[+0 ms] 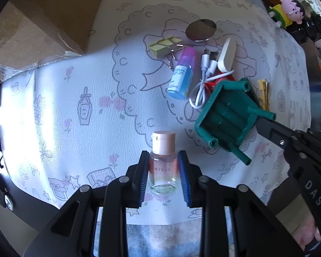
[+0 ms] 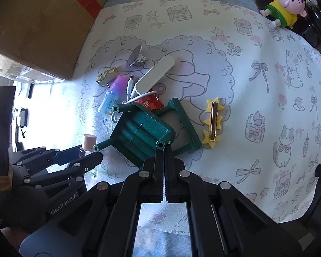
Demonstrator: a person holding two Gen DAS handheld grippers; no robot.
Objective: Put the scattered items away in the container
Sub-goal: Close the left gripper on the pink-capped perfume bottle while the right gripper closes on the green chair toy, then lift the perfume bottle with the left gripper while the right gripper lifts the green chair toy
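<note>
The left tool (image 1: pixel 163 171) clasps a small clear bottle (image 1: pixel 163 167) marked "MTRUE" — cap pointing far, lying on the tabletop (image 1: pixel 75 98). The right tool (image 2: pixel 164 150), fully closed, pinches a leg of the green toy chair (image 2: pixel 143 132). The cardboard box (image 1: pixel 38 21) sits far-left, nearer the left tool. The right tool's body reads "DAS"; the left's reads "GenRobot.AI".

I see a white cloth (image 2: pixel 235 68) printed with grey outline drawings and pink roses, a dark green toy chair (image 2: pixel 143 132), a yellow star hair clip (image 2: pixel 212 123), and a pink-capped clear bottle (image 1: pixel 163 162) between blue pads (image 1: pixel 183 177).
</note>
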